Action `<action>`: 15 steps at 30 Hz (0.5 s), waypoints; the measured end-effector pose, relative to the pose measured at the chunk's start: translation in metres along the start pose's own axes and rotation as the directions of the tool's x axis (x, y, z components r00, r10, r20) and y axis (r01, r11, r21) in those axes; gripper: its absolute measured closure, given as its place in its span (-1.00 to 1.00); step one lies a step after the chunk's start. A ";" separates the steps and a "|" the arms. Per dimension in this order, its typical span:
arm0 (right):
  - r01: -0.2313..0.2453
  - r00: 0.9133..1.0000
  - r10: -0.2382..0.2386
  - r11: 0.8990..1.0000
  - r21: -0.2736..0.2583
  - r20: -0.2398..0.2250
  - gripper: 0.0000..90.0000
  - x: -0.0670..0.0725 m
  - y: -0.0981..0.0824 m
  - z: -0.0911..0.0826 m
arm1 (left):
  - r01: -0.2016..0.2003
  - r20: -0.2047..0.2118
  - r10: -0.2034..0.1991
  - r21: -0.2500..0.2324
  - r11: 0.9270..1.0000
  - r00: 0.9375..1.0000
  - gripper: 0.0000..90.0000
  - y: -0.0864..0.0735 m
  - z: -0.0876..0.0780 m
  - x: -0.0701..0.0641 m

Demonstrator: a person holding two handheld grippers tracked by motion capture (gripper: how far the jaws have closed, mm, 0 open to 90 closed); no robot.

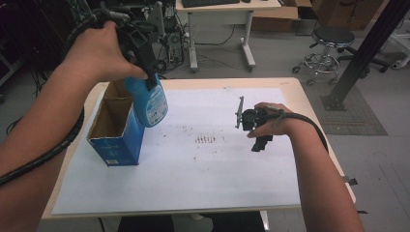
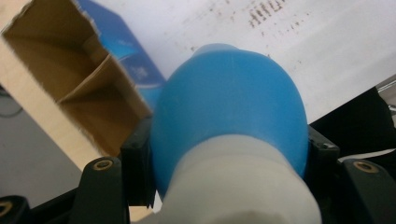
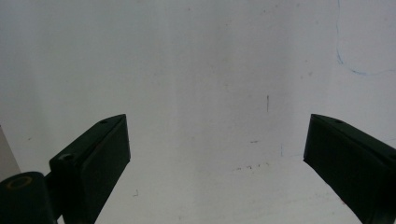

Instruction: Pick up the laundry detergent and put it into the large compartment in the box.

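1. Forearms: two, entering from the near edge in the high view, each with a black cable trailing along it.
2. Left gripper: held up at the far left, jaws clamped on both sides of the bottle just below its white cap.
3. Bottle: blue with a printed label, hanging in the air base-down and tilted, just right of the box's open top; the left gripper view shows its blue body pinched between the jaws.
4. Box: blue cardboard, open top, brown inside, split by a divider into compartments; stands on the left of the sheet.
5. Right gripper: low over the sheet at the right, jaws spread wide, nothing between them.
6. Sheet: white paper covering the table, small dark marks at its middle.
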State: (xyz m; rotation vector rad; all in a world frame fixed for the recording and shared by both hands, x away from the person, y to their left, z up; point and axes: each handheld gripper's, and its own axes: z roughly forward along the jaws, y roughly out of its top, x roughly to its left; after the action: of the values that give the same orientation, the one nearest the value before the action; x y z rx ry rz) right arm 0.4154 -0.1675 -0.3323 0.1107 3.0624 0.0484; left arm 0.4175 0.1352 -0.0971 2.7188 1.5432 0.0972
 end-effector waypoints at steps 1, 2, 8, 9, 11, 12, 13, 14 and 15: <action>0.001 1.000 -0.001 1.000 0.004 0.000 -0.85 0.000 0.001 -0.001 | 0.021 -0.004 -0.021 0.001 1.000 1.000 -0.16 -0.001 -0.002 0.002; 0.007 1.000 -0.007 1.000 0.001 0.003 -0.85 0.000 0.001 -0.001 | 0.038 -0.007 -0.038 -0.001 0.999 0.999 -0.16 -0.002 -0.004 0.004; 0.008 1.000 -0.008 1.000 -0.002 0.007 -0.85 -0.001 0.004 -0.006 | 0.125 0.011 -0.125 -0.015 0.992 0.992 -0.16 -0.009 -0.017 0.018; 0.006 1.000 -0.006 1.000 0.001 0.007 -0.85 -0.001 0.004 -0.006 | 0.130 0.013 -0.130 -0.016 0.991 0.991 -0.16 -0.010 -0.019 0.020; 0.005 1.000 -0.005 1.000 0.001 0.006 -0.85 -0.001 0.005 -0.006 | 0.153 0.016 -0.153 -0.017 0.988 0.988 -0.16 -0.012 -0.023 0.024; 0.004 1.000 -0.004 1.000 0.000 0.005 -0.85 -0.001 0.005 -0.005 | 0.163 0.015 -0.163 -0.018 0.986 0.987 -0.16 -0.013 -0.025 0.026; 0.004 1.000 -0.004 1.000 0.000 0.006 -0.85 -0.001 0.005 -0.006 | 0.174 0.011 -0.174 -0.018 0.985 0.985 -0.16 -0.014 -0.026 0.027; 0.007 1.000 -0.007 1.000 0.002 0.005 -0.85 -0.002 0.005 -0.006 | 0.180 0.009 -0.180 -0.020 0.983 0.984 -0.16 -0.015 -0.028 0.029; 0.006 1.000 -0.006 1.000 0.001 0.006 -0.85 -0.001 0.006 -0.006 | 0.189 0.005 -0.189 -0.019 0.982 0.982 -0.16 -0.016 -0.029 0.031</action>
State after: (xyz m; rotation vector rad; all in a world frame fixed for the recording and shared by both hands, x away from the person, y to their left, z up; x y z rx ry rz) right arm 0.4168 -0.1622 -0.3263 0.1008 3.0565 0.0458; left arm 0.4177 0.1691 -0.0669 2.5403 1.7802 0.1050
